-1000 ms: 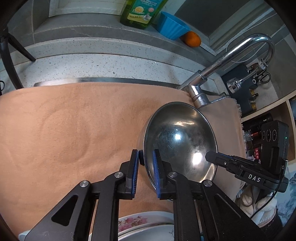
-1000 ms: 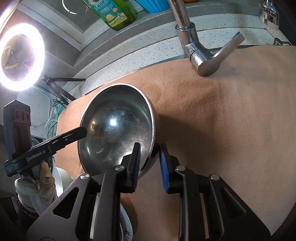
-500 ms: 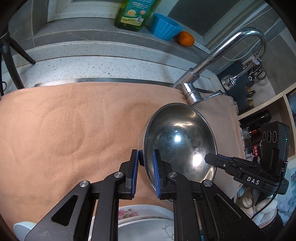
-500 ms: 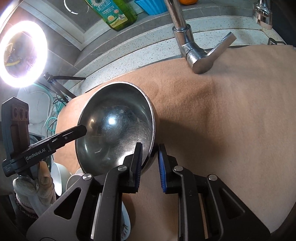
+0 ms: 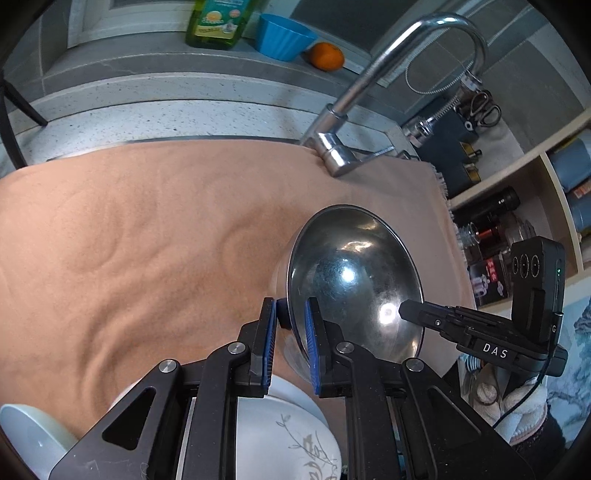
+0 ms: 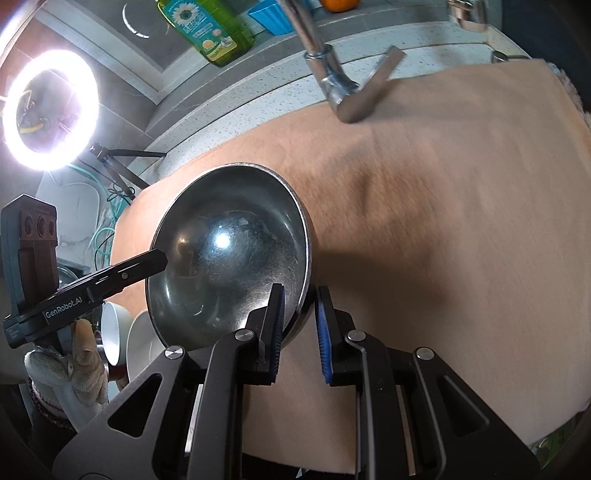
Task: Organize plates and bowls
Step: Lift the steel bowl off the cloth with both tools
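A shiny steel bowl (image 5: 354,280) (image 6: 229,251) hangs tilted above the peach cloth (image 5: 129,240), held by both grippers on opposite sides of its rim. My left gripper (image 5: 290,314) is shut on the rim's near-left edge, one blue pad inside and one outside. My right gripper (image 6: 299,302) is shut on the opposite edge the same way. Each gripper shows in the other's view: the right gripper (image 5: 404,310) and the left gripper (image 6: 159,258). Under the bowl stand a white plate with a grey leaf pattern (image 5: 295,435) and white bowls (image 6: 114,328).
The cloth covers the sink area in front of a chrome faucet (image 5: 369,85). On the ledge behind stand a green soap bottle (image 5: 216,22), a blue bowl (image 5: 284,37) and an orange (image 5: 325,55). Shelves (image 5: 517,206) lie to the right, a ring light (image 6: 51,114) to the left.
Both grippers have carried the steel bowl away from the faucet toward the near edge of the cloth. More of the white dishes below has come into view. The grips are unchanged.
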Motion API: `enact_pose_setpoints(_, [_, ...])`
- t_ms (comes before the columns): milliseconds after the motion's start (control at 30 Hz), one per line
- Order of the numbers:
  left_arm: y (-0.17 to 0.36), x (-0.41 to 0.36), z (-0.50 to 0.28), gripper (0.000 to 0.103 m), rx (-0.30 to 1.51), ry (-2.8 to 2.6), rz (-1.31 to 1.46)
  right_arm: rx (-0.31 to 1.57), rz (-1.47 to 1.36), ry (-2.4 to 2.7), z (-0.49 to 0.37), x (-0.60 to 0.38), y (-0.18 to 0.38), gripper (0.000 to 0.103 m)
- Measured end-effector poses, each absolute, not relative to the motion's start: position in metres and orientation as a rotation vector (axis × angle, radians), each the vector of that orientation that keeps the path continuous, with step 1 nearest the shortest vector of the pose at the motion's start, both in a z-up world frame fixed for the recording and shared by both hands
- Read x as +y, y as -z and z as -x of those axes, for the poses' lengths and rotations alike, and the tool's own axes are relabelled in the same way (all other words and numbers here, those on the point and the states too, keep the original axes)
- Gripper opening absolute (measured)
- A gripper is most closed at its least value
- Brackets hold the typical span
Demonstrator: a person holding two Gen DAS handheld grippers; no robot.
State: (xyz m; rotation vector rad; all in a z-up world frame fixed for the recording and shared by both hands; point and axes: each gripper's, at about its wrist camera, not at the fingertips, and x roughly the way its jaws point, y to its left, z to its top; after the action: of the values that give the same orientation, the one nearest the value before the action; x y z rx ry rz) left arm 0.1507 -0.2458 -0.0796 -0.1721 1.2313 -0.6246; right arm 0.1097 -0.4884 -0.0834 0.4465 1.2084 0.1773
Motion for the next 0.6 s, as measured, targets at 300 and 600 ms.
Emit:
enact_pose_setpoints(300, [0.088,-0.258,-0.130,0.013,1.265,0.649,0.146,1.224,-0.458,-0.157,-0.078,-0.496,0.091,0.017])
enact_pose_setpoints(600, [0.091,-0.263,-0.116,0.013,1.279,0.671,0.133,1.226,-0.467,-0.141,-0.061,-0.502,0.094,0.017])
